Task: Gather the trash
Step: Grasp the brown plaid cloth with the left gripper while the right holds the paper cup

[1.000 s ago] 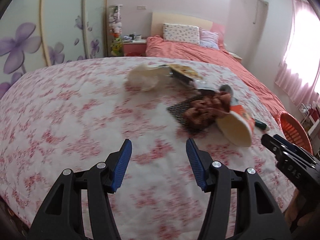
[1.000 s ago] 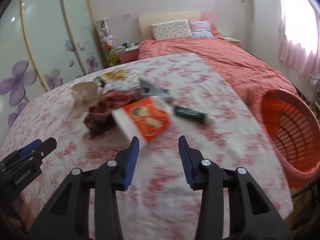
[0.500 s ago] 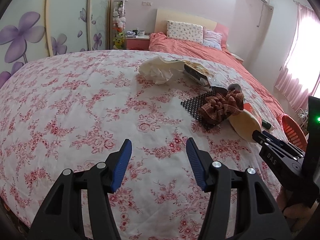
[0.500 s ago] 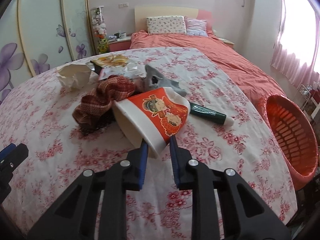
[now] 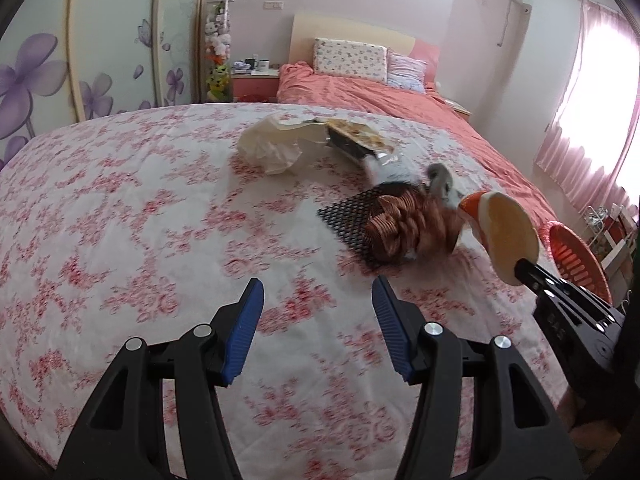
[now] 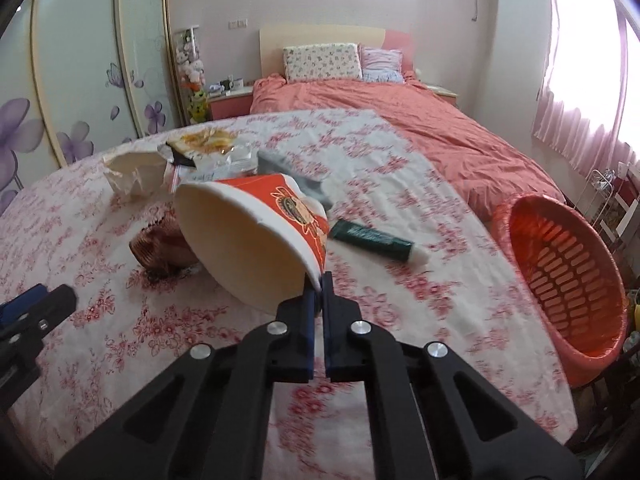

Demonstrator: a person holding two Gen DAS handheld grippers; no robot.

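My right gripper (image 6: 320, 285) is shut on the rim of an orange and white paper bowl (image 6: 256, 236) and holds it tilted above the floral cloth; the bowl also shows in the left wrist view (image 5: 508, 236). My left gripper (image 5: 318, 304) is open and empty over the cloth, short of the trash. On the cloth lie a brown checked cloth (image 5: 412, 228) on a black mesh mat (image 5: 344, 216), a crumpled white bag (image 5: 276, 146), a snack wrapper (image 5: 356, 138) and a green tube (image 6: 376, 240). An orange basket (image 6: 568, 272) stands at the right.
The floral-covered surface (image 5: 120, 220) ends at its near and right edges. A grey rag (image 6: 304, 184) lies behind the bowl. A bed (image 6: 400, 120) with pink covers is behind, a wardrobe (image 5: 80, 48) at the left, and a curtained window (image 6: 588, 80) at the right.
My right gripper closed on the bowl's rim and lifted it off the cloth, tilting its mouth toward the camera. My left gripper stayed open, its view shifting slightly.
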